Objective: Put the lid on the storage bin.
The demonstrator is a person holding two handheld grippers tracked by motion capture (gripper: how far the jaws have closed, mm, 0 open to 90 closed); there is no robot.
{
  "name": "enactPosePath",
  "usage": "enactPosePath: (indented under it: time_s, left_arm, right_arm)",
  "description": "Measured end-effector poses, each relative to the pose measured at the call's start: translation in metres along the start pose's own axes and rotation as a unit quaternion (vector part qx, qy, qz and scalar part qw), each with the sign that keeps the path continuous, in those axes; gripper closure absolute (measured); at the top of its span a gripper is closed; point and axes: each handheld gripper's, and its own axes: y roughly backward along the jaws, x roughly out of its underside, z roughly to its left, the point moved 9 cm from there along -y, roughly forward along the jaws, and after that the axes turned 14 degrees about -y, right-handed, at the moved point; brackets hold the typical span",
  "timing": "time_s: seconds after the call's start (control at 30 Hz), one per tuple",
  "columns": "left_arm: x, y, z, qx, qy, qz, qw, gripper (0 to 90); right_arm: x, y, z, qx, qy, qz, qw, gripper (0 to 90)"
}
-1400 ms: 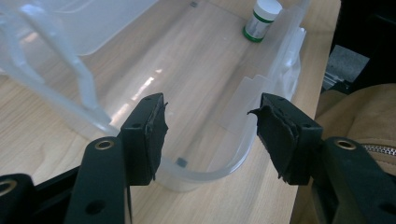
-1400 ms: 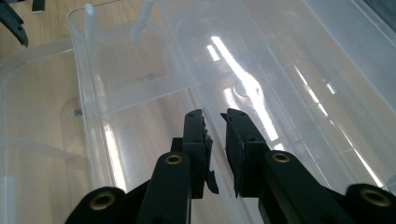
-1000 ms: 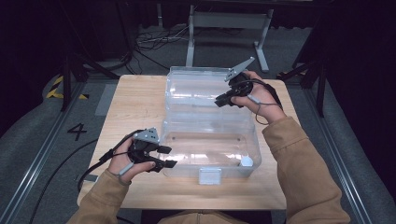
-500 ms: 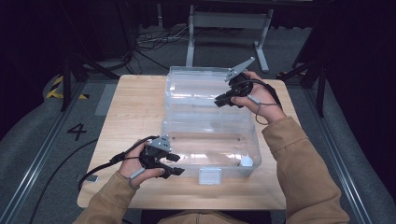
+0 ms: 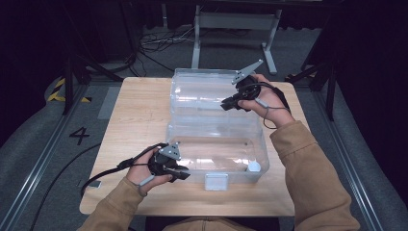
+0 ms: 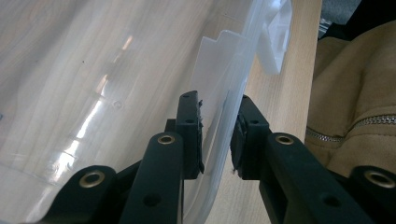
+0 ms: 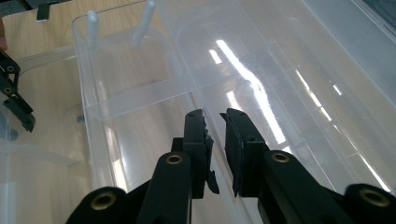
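Clear plastic bin (image 5: 216, 149) sits on the wooden surface (image 5: 139, 120) with its clear lid (image 5: 204, 91) flipped open behind it, toward the far edge. Left gripper (image 5: 179, 172) is down at the bin's near left corner, its jaws just closed in around the wall there. Right gripper (image 5: 230, 103) is over the lid's right side — can't tell how its jaws stand from up here. White latch (image 5: 216, 182) on the bin's front, small white piece (image 5: 253, 167) at its right corner.
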Motion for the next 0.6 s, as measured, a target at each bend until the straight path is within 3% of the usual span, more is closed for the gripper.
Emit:
enactPosePath:
  time_s: [0.6]
  left_arm:
    - [0.0003, -0.0002, -0.0003, 0.000, 0.002, 0.000, 1.0000, 76.2]
  right_arm:
    - [0.0021, 0.0010, 0.0065, -0.005, -0.008, -0.008, 0.9999, 82.5]
